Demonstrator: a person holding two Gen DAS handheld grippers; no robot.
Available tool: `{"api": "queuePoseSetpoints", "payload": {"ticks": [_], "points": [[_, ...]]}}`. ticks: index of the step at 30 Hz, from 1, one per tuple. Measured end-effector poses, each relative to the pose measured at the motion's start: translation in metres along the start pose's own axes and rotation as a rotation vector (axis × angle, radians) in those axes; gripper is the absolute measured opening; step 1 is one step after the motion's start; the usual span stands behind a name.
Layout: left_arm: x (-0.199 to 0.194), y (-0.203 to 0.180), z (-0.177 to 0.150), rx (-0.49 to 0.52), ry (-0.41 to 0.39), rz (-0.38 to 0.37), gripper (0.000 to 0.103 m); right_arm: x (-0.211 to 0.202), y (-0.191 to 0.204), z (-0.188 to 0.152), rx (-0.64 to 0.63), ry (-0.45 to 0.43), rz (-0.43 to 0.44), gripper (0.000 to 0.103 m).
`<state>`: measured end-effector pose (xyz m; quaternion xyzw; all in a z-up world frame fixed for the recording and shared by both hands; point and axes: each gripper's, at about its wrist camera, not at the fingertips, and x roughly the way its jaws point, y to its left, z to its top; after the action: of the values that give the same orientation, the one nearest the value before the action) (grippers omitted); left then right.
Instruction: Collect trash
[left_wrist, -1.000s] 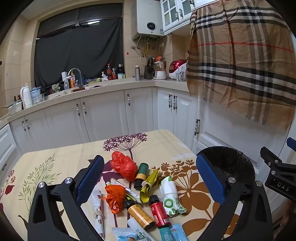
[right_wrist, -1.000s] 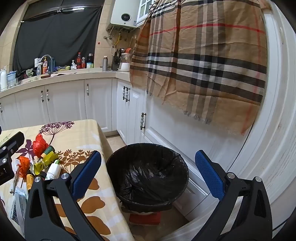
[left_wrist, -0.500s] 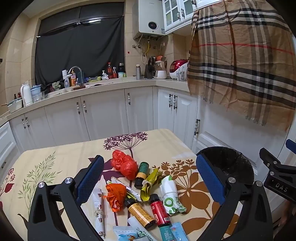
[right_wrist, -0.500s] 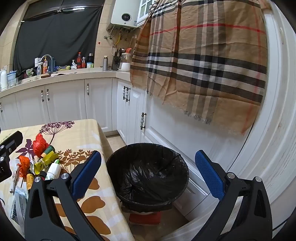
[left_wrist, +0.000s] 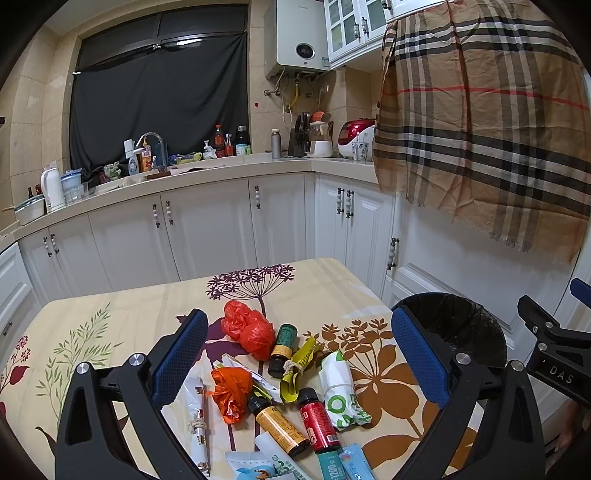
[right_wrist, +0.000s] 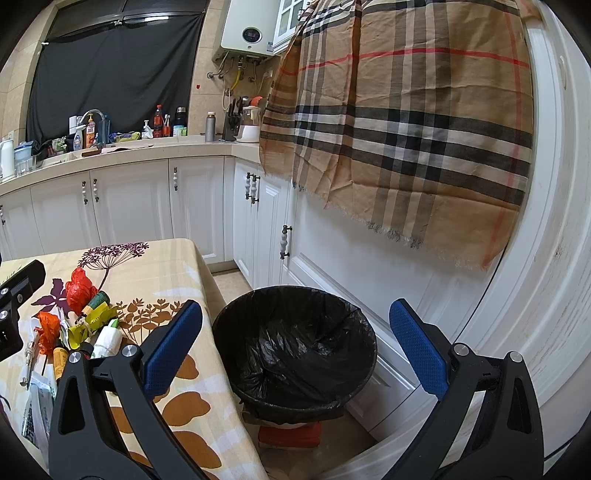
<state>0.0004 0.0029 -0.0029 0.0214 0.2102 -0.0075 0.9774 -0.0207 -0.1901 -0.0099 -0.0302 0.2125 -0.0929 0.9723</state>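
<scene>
0 items binned as far as I can see: the black liner in the trash bin (right_wrist: 295, 347) looks empty, just crumpled plastic, though I can't see its very bottom. So the task is at the start, everything left to do.

Trash pile (left_wrist: 280, 384) sits on the near part of the table (left_wrist: 122, 325), between my left fingers in the left wrist view. What I can make out:
- 2 crumpled plastic bags, red bag (left_wrist: 249, 328) at the far end, orange bag (left_wrist: 231, 393) nearer me
- 3 small bottles lying on their sides: green-label bottle (left_wrist: 282, 349), yellow-label bottle (left_wrist: 280, 426), red-label bottle (left_wrist: 317, 421)
- yellow wrapper (left_wrist: 297, 369) and white-green wrapper (left_wrist: 338, 391), both twisted or knotted
- white wrapper (left_wrist: 197, 417) on the left, plus teal packets at the bottom edge, partly cut off

Pieces overlap and touch, so single picks will likely disturb neighbours. Bags are soft, bottles could roll.

Left gripper (left_wrist: 299, 360) is spread wide, holding nothing, hovering above the pile. Right gripper (right_wrist: 295, 349) is also wide and empty, aimed at the bin, which stands on the floor just beside the table's right edge.

Behind it: white cabinets and a hanging plaid cloth (right_wrist: 406, 122).
</scene>
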Motion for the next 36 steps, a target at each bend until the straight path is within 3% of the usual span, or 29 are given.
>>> {"api": "queuePoseSetpoints", "payload": {"ticks": [36], "points": [[-0.0033, 0.0011, 0.0047, -0.003, 0.002, -0.003, 0.097, -0.0004, -0.0011, 0.0009, 0.000, -0.001, 0.000, 0.099]]}}
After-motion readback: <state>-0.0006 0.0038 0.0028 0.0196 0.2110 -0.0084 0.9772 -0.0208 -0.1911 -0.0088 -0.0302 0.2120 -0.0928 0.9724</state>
